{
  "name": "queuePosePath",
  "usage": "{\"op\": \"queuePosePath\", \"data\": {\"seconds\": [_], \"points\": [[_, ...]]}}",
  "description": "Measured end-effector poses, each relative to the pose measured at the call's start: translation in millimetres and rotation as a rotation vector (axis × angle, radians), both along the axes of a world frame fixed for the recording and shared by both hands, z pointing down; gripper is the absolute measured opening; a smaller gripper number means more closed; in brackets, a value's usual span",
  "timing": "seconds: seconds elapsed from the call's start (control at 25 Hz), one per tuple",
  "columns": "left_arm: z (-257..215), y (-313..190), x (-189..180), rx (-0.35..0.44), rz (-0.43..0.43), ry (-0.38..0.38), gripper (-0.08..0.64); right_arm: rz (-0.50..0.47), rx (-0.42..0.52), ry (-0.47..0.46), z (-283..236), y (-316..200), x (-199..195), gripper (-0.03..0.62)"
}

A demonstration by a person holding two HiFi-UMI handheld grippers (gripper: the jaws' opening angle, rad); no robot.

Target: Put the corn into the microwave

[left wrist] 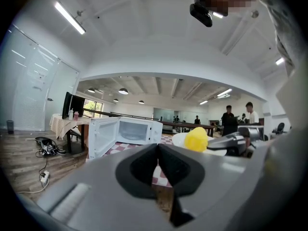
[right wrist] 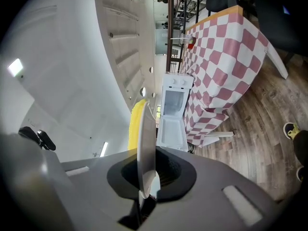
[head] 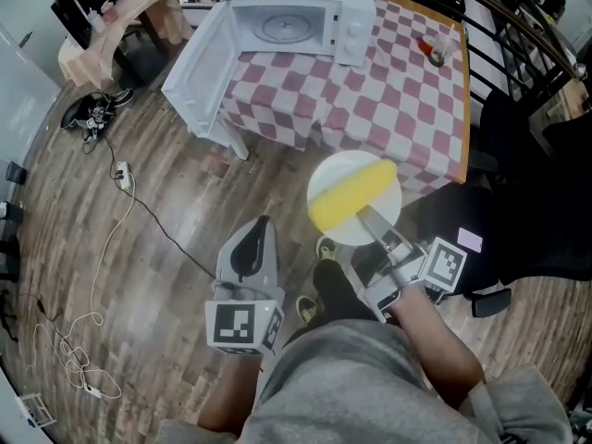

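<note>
A yellow corn cob [head: 353,195] lies on a round white plate [head: 333,169], held in the air just in front of the checkered table [head: 398,91]. My right gripper [head: 365,213] is shut on the plate's near rim. The right gripper view shows the plate [right wrist: 146,143] edge-on between the jaws, the corn [right wrist: 134,124] behind it. The white microwave [head: 296,17] stands at the table's far left corner, its door [head: 199,72] swung wide open and the cavity empty. My left gripper [head: 262,225] hangs shut and empty over the floor, left of the plate, facing the microwave [left wrist: 127,131].
A small red object beside a glass [head: 433,49] sits at the table's far right. Cables and a power strip [head: 118,174] trail over the wooden floor at left. A black chair [head: 527,211] stands to the right. People stand far back in the hall [left wrist: 228,119].
</note>
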State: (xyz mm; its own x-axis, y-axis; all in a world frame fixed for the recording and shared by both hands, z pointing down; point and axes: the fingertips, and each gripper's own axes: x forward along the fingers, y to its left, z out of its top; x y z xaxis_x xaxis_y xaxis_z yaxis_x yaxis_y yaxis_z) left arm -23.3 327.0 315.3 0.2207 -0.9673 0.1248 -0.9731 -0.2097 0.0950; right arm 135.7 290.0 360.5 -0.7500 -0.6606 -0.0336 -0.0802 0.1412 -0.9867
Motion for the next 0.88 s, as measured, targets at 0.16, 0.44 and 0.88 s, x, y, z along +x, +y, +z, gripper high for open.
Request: {"op": "queuePosePath", "data": {"seconds": [0.16,0.44,0.88], "points": [[1,-31,-6,-0.002,-0.012,-0.012,0.009,-0.015,0.000,-0.010,1,-34,-5,0.006],[7,-97,-3,-0.028,0.015,-0.011,0.009,-0.025,0.006,0.007,0,-101,-5,0.006],[13,-164,7,-0.054,0.028,-0.010,0.009,-0.016,-0.019,-0.005,4,-168,8,0.006]]}}
